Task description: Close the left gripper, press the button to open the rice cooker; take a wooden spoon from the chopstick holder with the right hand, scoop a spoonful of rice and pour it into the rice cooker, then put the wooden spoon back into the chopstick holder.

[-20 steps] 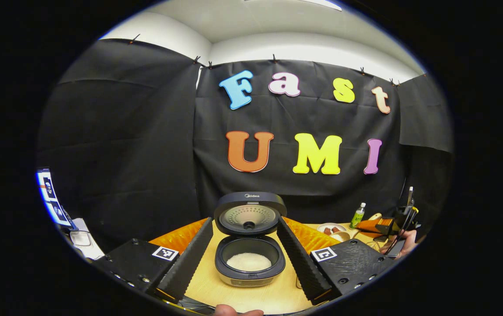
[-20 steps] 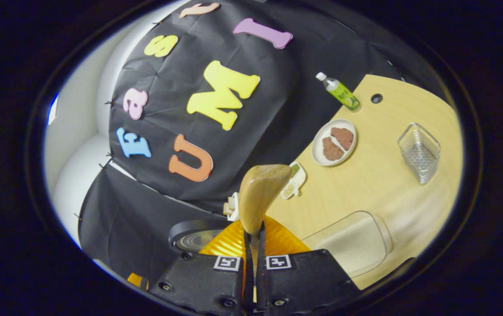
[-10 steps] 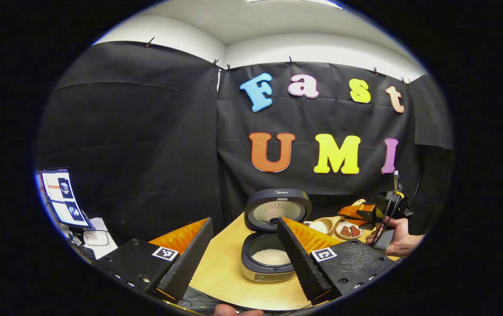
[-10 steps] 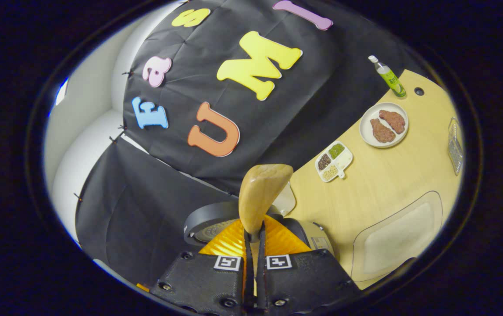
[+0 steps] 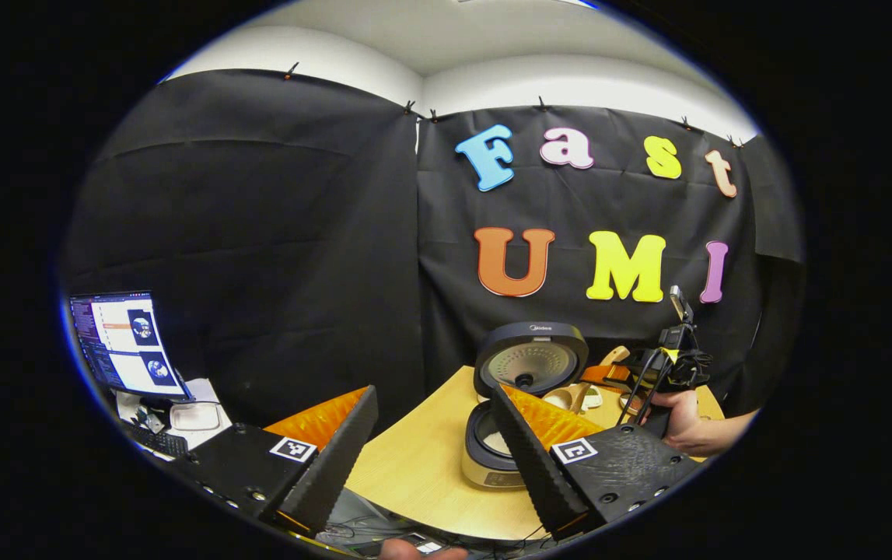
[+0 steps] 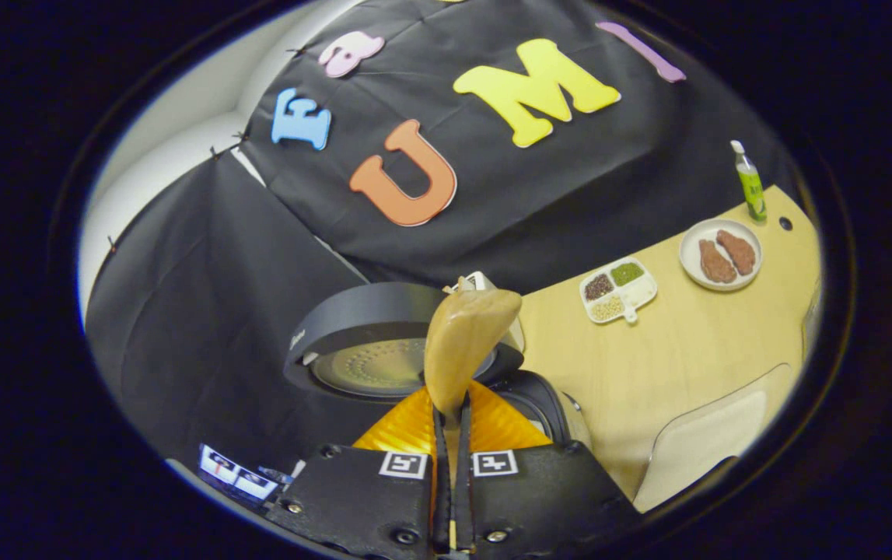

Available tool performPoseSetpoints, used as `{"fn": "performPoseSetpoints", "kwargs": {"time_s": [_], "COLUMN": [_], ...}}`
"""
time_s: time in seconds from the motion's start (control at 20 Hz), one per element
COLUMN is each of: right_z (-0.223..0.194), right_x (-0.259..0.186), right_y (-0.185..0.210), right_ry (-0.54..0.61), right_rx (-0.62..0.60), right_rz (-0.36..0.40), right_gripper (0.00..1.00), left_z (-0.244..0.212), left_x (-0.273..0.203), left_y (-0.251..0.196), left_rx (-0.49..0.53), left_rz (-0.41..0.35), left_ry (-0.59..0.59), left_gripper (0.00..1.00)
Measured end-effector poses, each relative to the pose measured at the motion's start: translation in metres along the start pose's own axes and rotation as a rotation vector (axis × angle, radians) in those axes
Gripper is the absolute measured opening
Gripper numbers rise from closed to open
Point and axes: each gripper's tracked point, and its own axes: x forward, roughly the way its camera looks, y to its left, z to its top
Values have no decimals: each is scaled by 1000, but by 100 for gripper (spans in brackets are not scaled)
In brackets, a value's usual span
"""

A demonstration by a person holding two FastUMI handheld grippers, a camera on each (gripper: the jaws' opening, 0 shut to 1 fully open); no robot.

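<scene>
Pinching wooden spoon (image 6: 463, 346) handle between pressed-together fingers, our right gripper (image 6: 452, 435) holds spoon bowl over open rice cooker (image 6: 407, 350). In left gripper view, cooker (image 5: 519, 412) sits on table (image 5: 422, 467), lid up; our left gripper (image 5: 434, 455) spread wide, holding nothing. Seasoning dish (image 6: 618, 288), meat plate (image 6: 720, 254), bottle (image 6: 749, 181) farther along table.

I count one cooker (image 6: 383, 350) at 7 o'clock, one spoon (image 6: 461, 342), one sectioned dish (image 6: 618, 289) at 3, one plate (image 6: 720, 254) holding two brown pieces, one bottle (image 6: 749, 183) at 2, one laptop (image 5: 123, 342).
</scene>
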Motion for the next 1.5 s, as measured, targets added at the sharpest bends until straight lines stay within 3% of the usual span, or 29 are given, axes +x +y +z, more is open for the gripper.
{"fn": "performPoseSetpoints", "kwargs": {"time_s": [1.0, 1.5], "right_z": [-8, -9], "right_x": [13, 10], "right_y": [25, 42], "right_ry": [-57, -66], "right_rx": [-436, -642], "right_rz": [-111, -129], "right_gripper": [8, 8], "left_z": [-9, -13], "left_x": [-2, -3], "left_y": [30, 35], "left_rx": [-28, -41], "left_rz": [24, 32], "left_ry": [10, 13], "left_gripper": [95, 95]}}
